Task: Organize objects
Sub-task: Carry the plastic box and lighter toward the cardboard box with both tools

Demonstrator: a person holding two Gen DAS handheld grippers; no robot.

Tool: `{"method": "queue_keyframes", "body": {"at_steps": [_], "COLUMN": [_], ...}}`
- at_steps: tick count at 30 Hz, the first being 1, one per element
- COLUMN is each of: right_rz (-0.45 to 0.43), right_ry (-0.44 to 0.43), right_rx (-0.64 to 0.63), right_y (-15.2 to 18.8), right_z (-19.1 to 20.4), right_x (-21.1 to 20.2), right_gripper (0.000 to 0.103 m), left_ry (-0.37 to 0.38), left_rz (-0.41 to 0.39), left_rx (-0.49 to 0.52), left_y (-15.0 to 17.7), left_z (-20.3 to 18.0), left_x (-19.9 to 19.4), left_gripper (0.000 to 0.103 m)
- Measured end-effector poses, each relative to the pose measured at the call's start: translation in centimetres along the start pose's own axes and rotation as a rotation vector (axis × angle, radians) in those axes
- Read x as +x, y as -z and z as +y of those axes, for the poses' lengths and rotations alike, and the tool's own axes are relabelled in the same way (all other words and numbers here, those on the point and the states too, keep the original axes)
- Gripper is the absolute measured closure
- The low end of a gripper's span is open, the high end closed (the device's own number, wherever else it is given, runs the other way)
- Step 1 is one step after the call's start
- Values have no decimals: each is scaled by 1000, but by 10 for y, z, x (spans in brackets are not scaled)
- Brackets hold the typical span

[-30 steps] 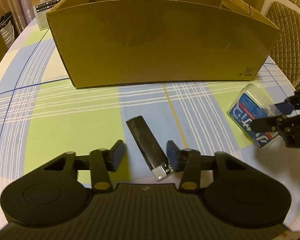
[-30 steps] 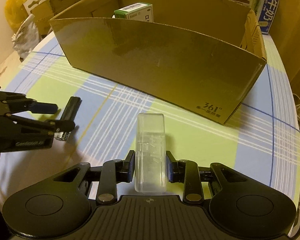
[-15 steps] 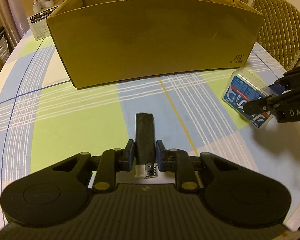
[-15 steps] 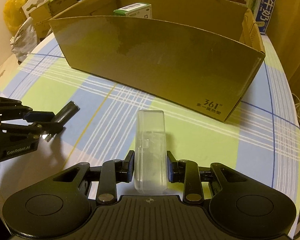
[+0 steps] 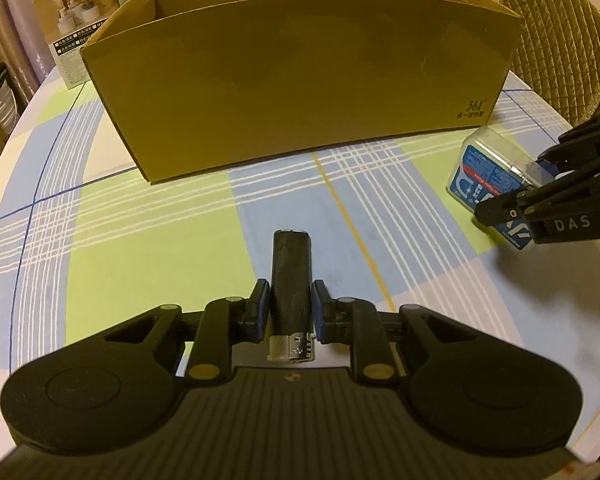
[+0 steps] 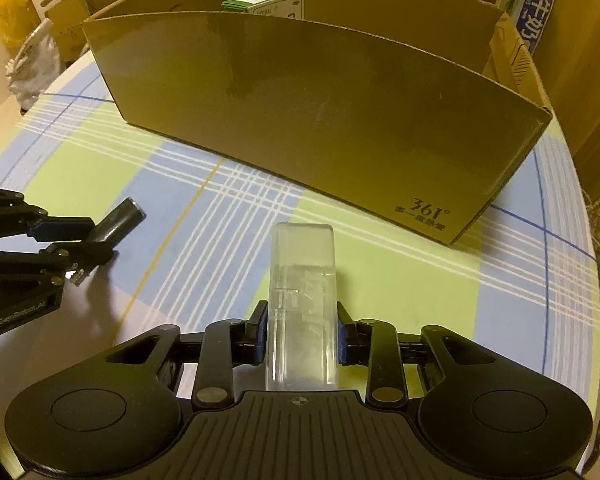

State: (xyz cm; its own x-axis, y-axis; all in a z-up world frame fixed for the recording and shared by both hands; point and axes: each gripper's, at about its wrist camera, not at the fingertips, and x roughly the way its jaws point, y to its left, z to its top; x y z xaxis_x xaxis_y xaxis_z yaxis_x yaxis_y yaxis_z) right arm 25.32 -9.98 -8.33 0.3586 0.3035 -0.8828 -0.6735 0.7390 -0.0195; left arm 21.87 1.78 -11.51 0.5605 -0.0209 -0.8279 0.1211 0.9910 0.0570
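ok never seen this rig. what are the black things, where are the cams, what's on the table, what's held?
No robot arm here: a person carries a two-finger gripper in each hand, and a fisheye camera on each looks forward along its fingers. The left wrist view shows the left gripper shut on a black lighter. The right wrist view shows the right gripper shut on a clear plastic case with a blue label on its other face. Ahead, on the plaid tablecloth, stands an open cardboard box with a small green-and-white carton inside.
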Motion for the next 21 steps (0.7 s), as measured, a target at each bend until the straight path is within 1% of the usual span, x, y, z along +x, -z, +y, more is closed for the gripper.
{"method": "queue_keyframes", "body": {"at_steps": [6, 12, 21], "right_rz": [-36, -84, -148], "right_ry": [-14, -35, -40], "right_rx": [34, 71, 91], "right_y": [5, 12, 21], "right_z": [3, 14, 36], "right_x": [-28, -70, -121], "right_gripper": [75, 75, 75], "left_ry": [9, 35, 28], "left_rz": [-8, -39, -72], "left_rx": [-31, -94, -115], "left_y": [9, 14, 17], "left_z": [2, 4, -9], "left_x": [-21, -58, -115], "left_gripper": [86, 86, 86]}}
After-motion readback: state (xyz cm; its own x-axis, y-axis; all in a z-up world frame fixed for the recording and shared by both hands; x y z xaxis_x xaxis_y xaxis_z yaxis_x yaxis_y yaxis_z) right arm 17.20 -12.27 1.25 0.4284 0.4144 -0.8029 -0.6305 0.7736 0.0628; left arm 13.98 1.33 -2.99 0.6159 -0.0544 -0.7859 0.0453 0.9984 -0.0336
